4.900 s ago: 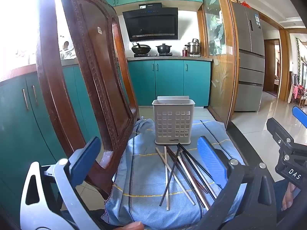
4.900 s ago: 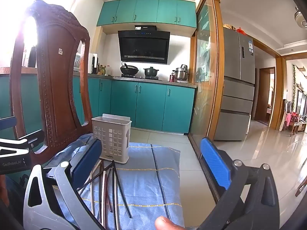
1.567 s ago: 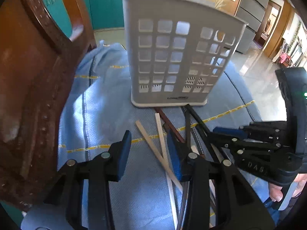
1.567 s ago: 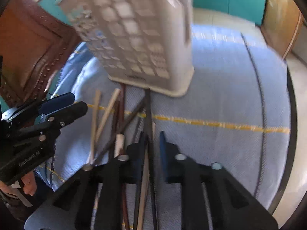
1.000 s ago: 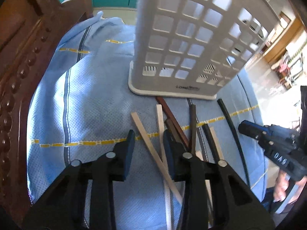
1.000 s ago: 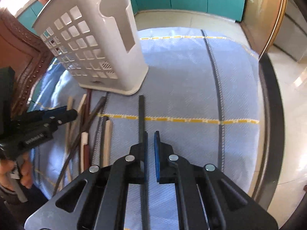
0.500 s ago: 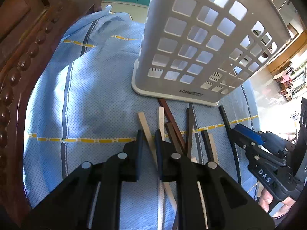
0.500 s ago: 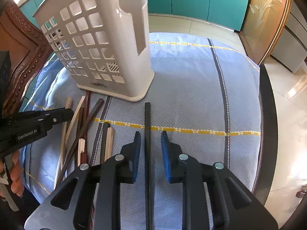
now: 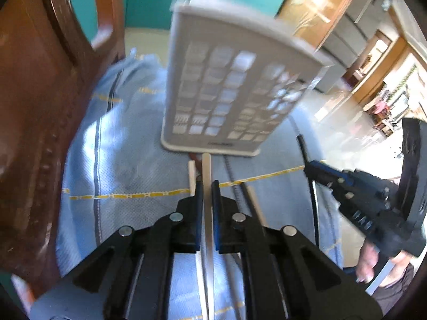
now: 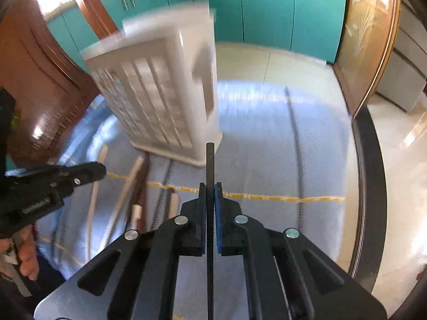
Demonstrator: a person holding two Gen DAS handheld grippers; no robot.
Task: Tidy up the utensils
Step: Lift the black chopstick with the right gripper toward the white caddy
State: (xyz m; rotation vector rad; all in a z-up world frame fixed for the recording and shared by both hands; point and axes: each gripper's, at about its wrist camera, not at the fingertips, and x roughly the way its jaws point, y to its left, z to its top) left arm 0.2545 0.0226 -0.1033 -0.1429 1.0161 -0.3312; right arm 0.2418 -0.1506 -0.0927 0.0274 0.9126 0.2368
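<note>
A white perforated utensil holder [image 9: 226, 90] stands upright on a blue cloth [image 9: 120, 176]; it also shows in the right wrist view [image 10: 160, 96]. My left gripper [image 9: 207, 186] is shut on a pale wooden chopstick [image 9: 206, 170] that points at the holder's base. My right gripper [image 10: 210, 188] is shut on a black chopstick [image 10: 210, 160], lifted off the cloth, tip near the holder's corner. Several more chopsticks [image 10: 133, 186] lie loose on the cloth between the two grippers. The right gripper with its black chopstick [image 9: 307, 157] shows in the left wrist view.
A carved dark wooden chair back [image 9: 40, 106] rises at the left of the cloth. The seat's dark edge [image 10: 371, 186] runs along the right, with tiled floor [image 10: 400, 160] beyond. Teal cabinets [image 10: 267, 8] stand behind.
Both grippers have closed on a chopstick each, the left on a pale one and the right on a black one, and both have lifted and tilted up toward the holder. The views are motion-blurred.
</note>
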